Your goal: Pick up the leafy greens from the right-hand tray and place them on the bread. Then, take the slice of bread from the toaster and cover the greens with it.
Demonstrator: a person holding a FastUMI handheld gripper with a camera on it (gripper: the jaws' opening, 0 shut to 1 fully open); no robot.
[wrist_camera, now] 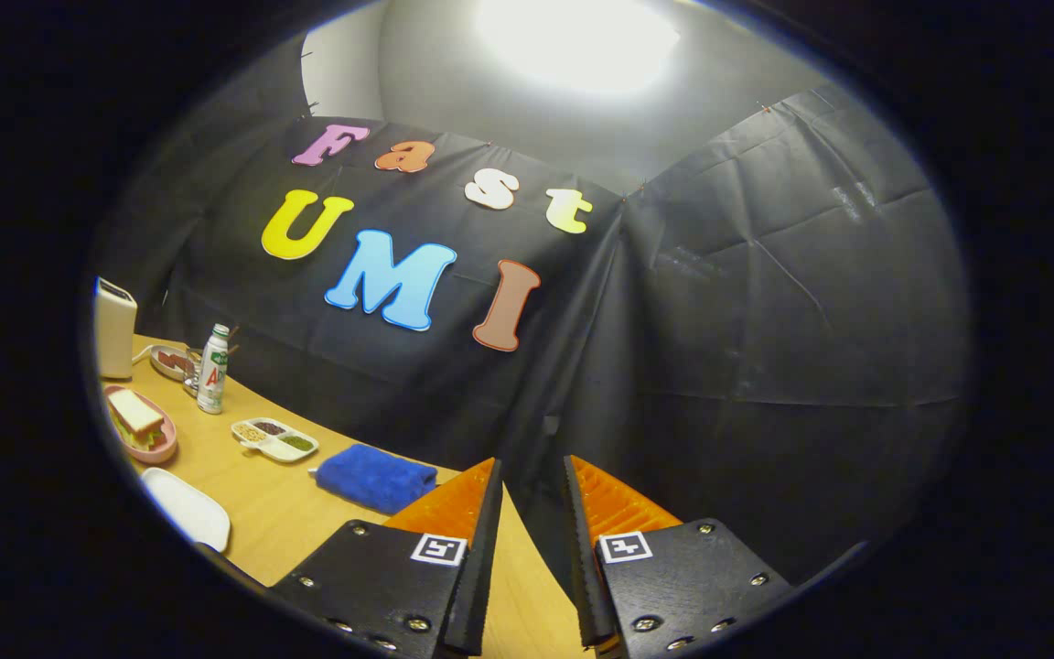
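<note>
My gripper (532,462) is held above the table's right end and points at the black cloth wall. Its fingers stand open with only air between them. Far off to the left of the fingers, a pink plate (164,448) holds a slice of bread (135,412), with a strip of green showing under the slice's near edge. Behind the plate a white toaster (115,328) stands at the table's far end; its top slot is cut off from sight. A white tray (187,508) lies nearer to me than the plate, and its visible surface is bare.
On the wooden table (280,522), a folded blue cloth (373,478) lies just left of the left finger. Beyond it are a white divided dish (274,439) of seeds, a small bottle (213,369) and a metal dish (172,361). The table's edge runs under the fingers.
</note>
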